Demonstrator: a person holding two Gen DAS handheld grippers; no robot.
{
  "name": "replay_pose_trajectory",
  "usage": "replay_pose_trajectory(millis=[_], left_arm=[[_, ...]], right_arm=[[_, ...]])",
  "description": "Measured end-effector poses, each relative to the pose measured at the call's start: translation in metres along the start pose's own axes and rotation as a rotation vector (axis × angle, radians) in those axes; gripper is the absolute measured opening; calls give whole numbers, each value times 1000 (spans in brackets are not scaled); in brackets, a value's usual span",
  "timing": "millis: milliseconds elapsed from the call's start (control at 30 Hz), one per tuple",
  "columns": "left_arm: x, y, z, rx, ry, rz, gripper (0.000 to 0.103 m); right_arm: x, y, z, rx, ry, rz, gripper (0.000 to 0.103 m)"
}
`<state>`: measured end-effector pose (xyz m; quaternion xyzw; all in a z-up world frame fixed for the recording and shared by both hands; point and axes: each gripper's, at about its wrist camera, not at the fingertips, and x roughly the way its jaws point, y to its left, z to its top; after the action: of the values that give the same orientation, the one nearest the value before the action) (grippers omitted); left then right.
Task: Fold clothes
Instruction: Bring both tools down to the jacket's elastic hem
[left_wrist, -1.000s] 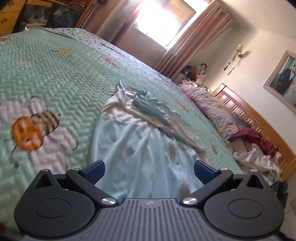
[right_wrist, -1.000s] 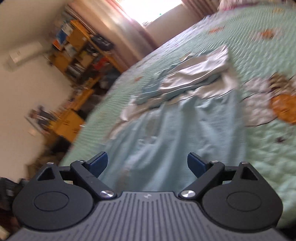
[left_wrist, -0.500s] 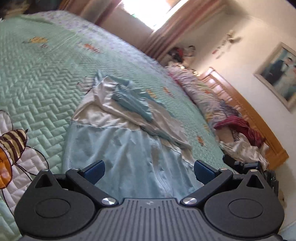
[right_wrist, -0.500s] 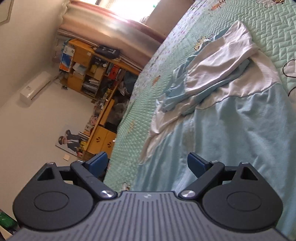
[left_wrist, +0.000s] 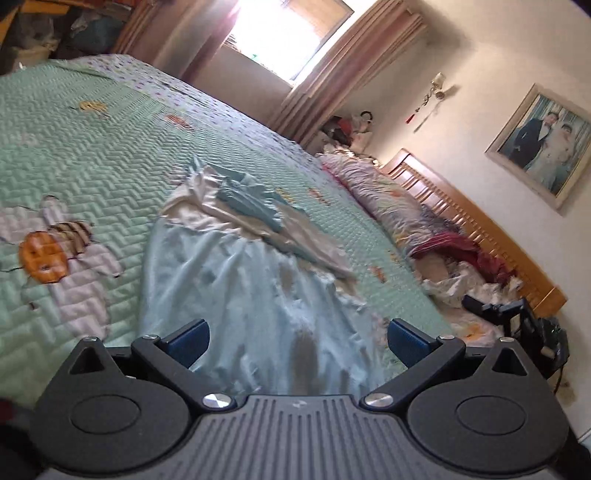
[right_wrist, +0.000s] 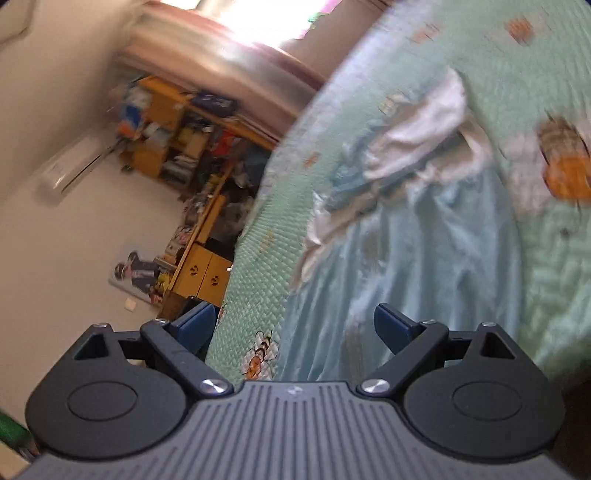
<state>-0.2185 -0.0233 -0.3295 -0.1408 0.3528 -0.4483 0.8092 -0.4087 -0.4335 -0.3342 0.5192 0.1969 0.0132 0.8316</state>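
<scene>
A light blue garment (left_wrist: 236, 295) with white sleeves and a bunched teal part lies spread on the green quilted bedspread (left_wrist: 92, 177). My left gripper (left_wrist: 297, 341) hovers open over the garment's near hem, nothing between its blue pads. In the right wrist view the same garment (right_wrist: 417, 251) runs away from me, its white sleeves folded across the far end. My right gripper (right_wrist: 295, 326) is open above the garment's near left corner, close to the bed's left edge, and holds nothing.
Bee patches (left_wrist: 48, 251) decorate the bedspread (right_wrist: 517, 66). Rumpled bedding (left_wrist: 391, 199) and red cloth lie by the wooden headboard (left_wrist: 480, 229). The other gripper (left_wrist: 517, 314) shows at the right edge. Cluttered orange shelves (right_wrist: 177, 129) and a cabinet (right_wrist: 203, 273) stand beyond the bed.
Both views have swung and shaken while the garment stayed put on the bed. The right gripper has shifted toward the garment's left edge. Both grippers stay open.
</scene>
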Motion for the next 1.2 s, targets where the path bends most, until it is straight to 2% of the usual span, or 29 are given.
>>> replay_pose_trajectory(millis=[100, 300, 533, 867, 1200], left_arm=[[-4, 6, -5, -7, 27, 52, 102], [3, 28, -11, -67, 86, 61, 102], [23, 61, -16, -210, 145, 21, 102], [56, 94, -17, -417, 202, -52, 102], [76, 88, -23, -399, 236, -44, 102]], right_arm=[[-1, -10, -9, 8, 38, -60, 93], [-10, -43, -18, 68, 86, -116, 93], [-22, -88, -24, 175, 99, -101, 93], [-20, -123, -38, 241, 117, -113, 93], [-7, -125, -51, 213, 149, -113, 91]])
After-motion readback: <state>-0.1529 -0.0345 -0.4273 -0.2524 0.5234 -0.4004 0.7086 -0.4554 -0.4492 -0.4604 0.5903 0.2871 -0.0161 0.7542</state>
